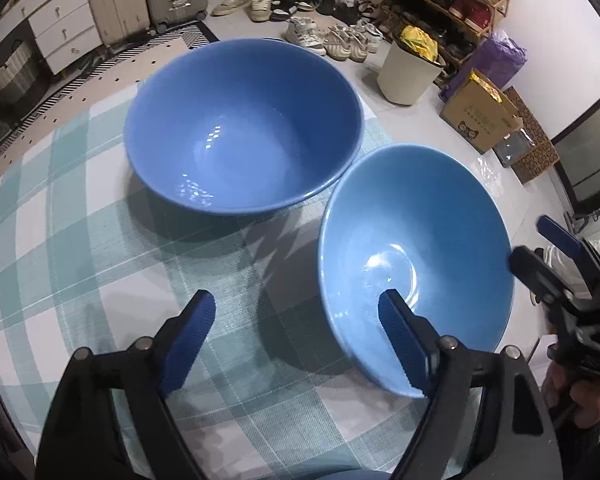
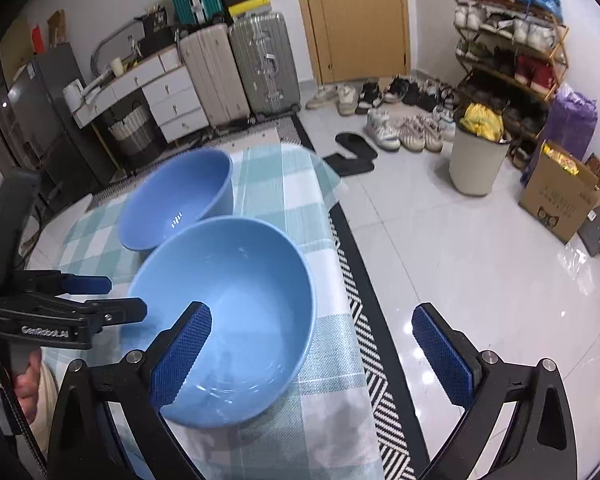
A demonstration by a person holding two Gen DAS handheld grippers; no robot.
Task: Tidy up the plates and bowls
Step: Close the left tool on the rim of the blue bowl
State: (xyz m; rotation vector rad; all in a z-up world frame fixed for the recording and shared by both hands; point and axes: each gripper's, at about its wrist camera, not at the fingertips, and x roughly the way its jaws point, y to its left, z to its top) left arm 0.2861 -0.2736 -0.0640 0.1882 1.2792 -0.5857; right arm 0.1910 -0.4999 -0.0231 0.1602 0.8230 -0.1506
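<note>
My ribbed blue pads look rubbery, set in matt black plastic. The large bowl and the small bowl are glossy glazed ceramic. The checked tablecloth is woven and matt; the floor tiles gleam.

Our left hand-held gripper and right hand-held gripper are black frames, silver screws, ribbed blue pads, "GetRobot.AI" lettering, bare skin.

I read "GetRobot.AI" in white on the left gripper body, left of the lighter bowl.
</note>
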